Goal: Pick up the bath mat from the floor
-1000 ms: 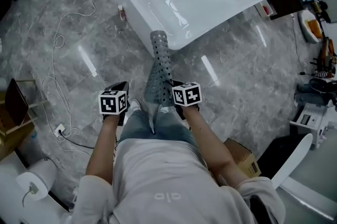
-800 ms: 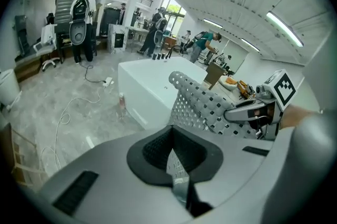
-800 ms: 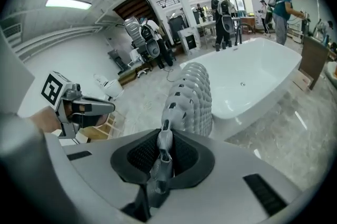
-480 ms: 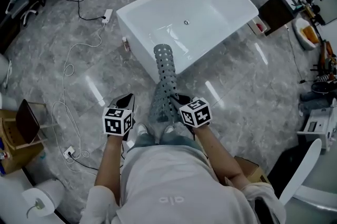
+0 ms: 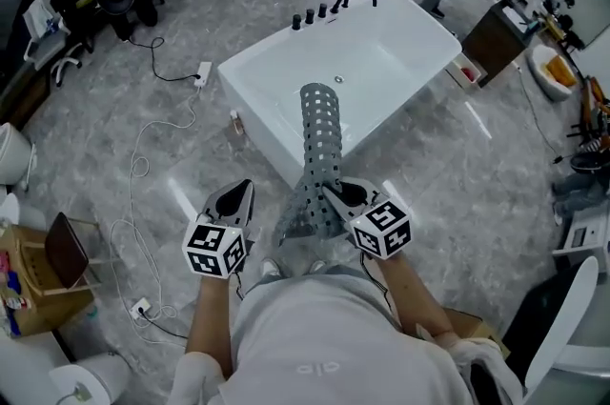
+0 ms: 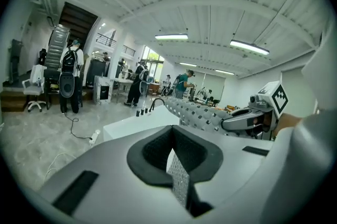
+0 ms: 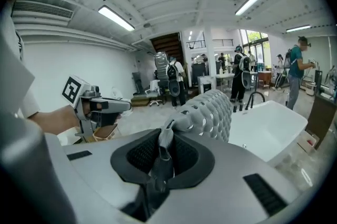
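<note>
The bath mat is grey, studded with holes and rolled into a long tube. It is off the floor and reaches from my right gripper toward the white bathtub. My right gripper is shut on the mat's near end, and a grey fold sits pinched between its jaws while the rest of the mat rises beyond. My left gripper is shut with nothing in it, a little to the mat's left and apart from it. From the left gripper view the mat and the right gripper show at right.
A white cable snakes over the grey marble floor at left, ending at a power strip. A cardboard box stands far left and a white chair at lower right. A small bottle stands by the tub. People stand at the far end.
The right gripper has lifted the mat higher and shifted slightly right. The left gripper rose alongside it, still shut. The view now takes in more of the room beyond the tub.
</note>
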Motion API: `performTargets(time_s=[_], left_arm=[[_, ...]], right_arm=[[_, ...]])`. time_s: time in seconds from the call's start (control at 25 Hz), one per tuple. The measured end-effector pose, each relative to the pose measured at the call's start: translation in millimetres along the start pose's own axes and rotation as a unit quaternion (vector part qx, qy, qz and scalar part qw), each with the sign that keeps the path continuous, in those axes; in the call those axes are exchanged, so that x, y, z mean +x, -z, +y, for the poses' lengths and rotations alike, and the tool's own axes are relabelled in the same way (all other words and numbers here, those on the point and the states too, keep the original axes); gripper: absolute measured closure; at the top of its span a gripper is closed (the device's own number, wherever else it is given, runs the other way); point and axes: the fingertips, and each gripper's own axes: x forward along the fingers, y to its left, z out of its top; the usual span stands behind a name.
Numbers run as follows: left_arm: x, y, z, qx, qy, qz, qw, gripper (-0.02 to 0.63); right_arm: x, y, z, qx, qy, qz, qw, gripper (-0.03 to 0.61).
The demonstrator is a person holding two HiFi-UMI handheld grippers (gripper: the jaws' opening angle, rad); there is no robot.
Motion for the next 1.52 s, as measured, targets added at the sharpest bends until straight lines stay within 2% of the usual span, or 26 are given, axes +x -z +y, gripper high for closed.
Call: performTargets(time_s=[0.32, 0.48, 0.64, 0.96, 1.52], left_arm=[[-15.4, -68.6, -18.3, 0.023, 0.021, -0.095, 0.9949, 0.597], [-22.5, -89.9, -28.3, 0.036, 0.025, -0.124, 0.9914, 0.598], [-22.7, -100.3, -34.0, 0.048, 0.022, -0.13, 0.9901, 0.597], [-33.3, -108.5, -36.5, 0.066, 0.017, -0.138, 0.9881, 0.598], [-32.6, -103.0, -53.1, 0.073, 0.024, -0.128, 0.9887, 0.597]], right_arm=[[-47.2, -69.8, -13.7, -0.05, 0.027, -0.106, 0.993, 0.515], [-68.1, -92.0, -21.6, -0.059, 0.042, -0.144, 0.987, 0.515], [-81.4, -100.8, -32.9, -0.055, 0.056, -0.167, 0.983, 0.515], [-95.1, -93.1, -37.0, -0.033, 0.072, -0.184, 0.98, 0.514], [-104.5, -67.3, -24.4, -0.043, 0.077, -0.168, 0.982, 0.512]])
